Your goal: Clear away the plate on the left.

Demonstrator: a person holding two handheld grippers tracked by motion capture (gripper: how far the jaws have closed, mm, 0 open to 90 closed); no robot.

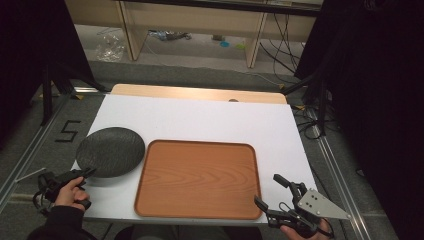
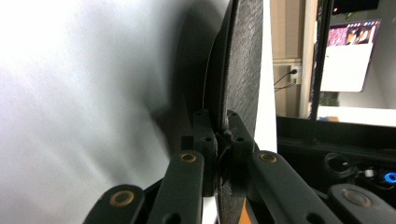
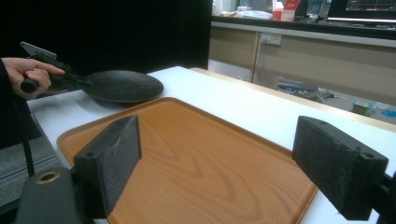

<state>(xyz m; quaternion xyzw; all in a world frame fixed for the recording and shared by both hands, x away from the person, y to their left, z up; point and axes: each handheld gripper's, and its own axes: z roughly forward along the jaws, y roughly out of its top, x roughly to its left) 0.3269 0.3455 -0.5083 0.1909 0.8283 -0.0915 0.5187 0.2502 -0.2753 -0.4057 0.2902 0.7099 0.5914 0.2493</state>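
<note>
Left gripper [image 1: 86,173] has its fingers clamped on the dark plate's [image 1: 111,151] rim at seven o'clock; plate sits at nine o'clock of the wooden tray [image 1: 199,179] on the bench [image 1: 210,117]; right gripper [image 1: 271,192] fingers gape empty.

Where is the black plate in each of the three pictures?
High view: the black plate lies at the left on the white table, beside the wooden tray; the left gripper pinches its near rim.
Left gripper view: the plate stands edge-on between the jaws.
Right gripper view: the plate sits far left, past the tray.
Shared landmark: the white table.
</note>
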